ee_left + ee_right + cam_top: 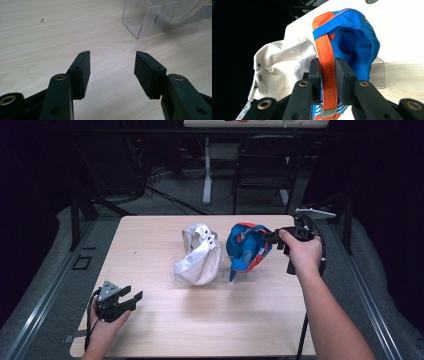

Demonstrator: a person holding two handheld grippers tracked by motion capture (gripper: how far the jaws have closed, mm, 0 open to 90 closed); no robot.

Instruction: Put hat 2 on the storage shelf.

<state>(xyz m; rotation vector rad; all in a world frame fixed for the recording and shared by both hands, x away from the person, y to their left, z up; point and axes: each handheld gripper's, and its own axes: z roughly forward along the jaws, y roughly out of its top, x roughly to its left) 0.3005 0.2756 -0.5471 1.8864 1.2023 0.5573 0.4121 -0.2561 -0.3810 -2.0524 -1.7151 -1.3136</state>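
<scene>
Now, view by view, with the clear stand as landmark.

High view, blue cap: the blue and orange cap [246, 251] sits on the right end of the clear stand [245, 275], just right of the cream cap [199, 257].
High view, right gripper: the right gripper [270, 237] meets the blue cap's right edge from the stand's right side; the hand hides most of the jaws there.
High view, left gripper: the left gripper [131, 301] lies well apart from the stand, near the table [210, 320] front left corner, jaws spread.
Left gripper view: jaws wide apart over bare wood with nothing between them; the stand [140, 27] is ahead to the right, cut off at the top edge.
Right gripper view: jaws clamped on the orange strap [325, 67] of the blue cap [354, 37]; the strap's lower end is cut off, and the cream cap [279, 65] lies left.
</scene>
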